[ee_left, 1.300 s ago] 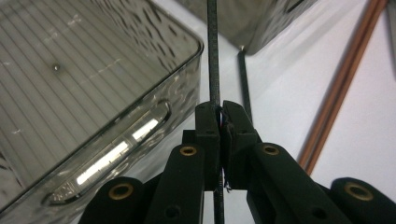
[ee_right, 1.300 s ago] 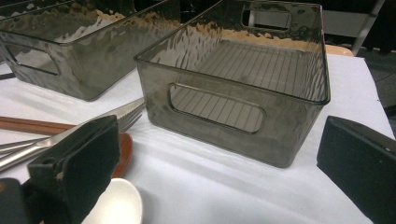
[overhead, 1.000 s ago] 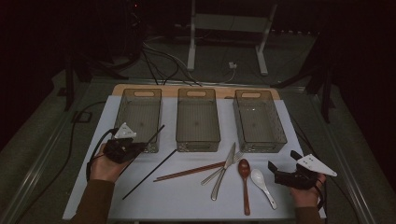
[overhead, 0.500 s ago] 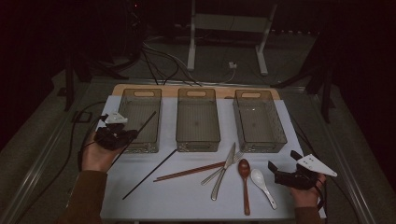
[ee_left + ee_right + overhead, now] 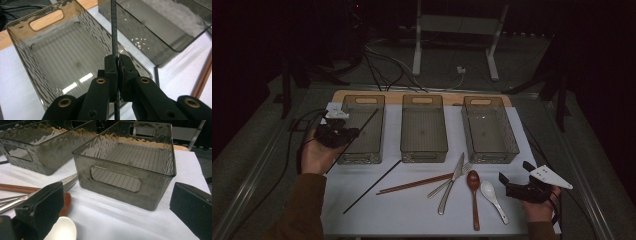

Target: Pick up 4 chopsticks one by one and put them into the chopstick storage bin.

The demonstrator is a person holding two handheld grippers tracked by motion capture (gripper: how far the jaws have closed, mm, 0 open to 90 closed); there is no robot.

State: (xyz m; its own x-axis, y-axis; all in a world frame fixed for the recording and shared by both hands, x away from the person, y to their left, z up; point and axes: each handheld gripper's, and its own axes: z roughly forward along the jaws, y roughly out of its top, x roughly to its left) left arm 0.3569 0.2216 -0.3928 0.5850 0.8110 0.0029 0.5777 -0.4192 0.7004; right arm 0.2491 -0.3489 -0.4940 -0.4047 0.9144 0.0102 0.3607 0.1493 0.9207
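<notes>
My left gripper [image 5: 351, 133] hangs over the left edge of the left smoky bin [image 5: 361, 150], shut on a black chopstick [image 5: 369, 118] that slants across that bin. In the left gripper view the jaws [image 5: 118, 60] pinch the chopstick [image 5: 114, 30] above the bin's ribbed floor [image 5: 57, 57]. A second black chopstick [image 5: 372, 186] lies on the white mat. My right gripper [image 5: 514, 176] rests open at the front right, beside the white spoon [image 5: 492, 194]. Between its pads [image 5: 42, 205] I see the right bin [image 5: 125, 185].
The middle bin [image 5: 423, 150] and right bin [image 5: 490, 152] stand in a row at the back. Brown chopsticks [image 5: 417, 183], a knife [image 5: 453, 181], a fork [image 5: 443, 186] and a wooden spoon [image 5: 473, 192] lie mid-front. Cables trail off the left side.
My left gripper has risen and moved back from the mat's left front to over the left bin, carrying the black chopstick. The right gripper has stayed put.
</notes>
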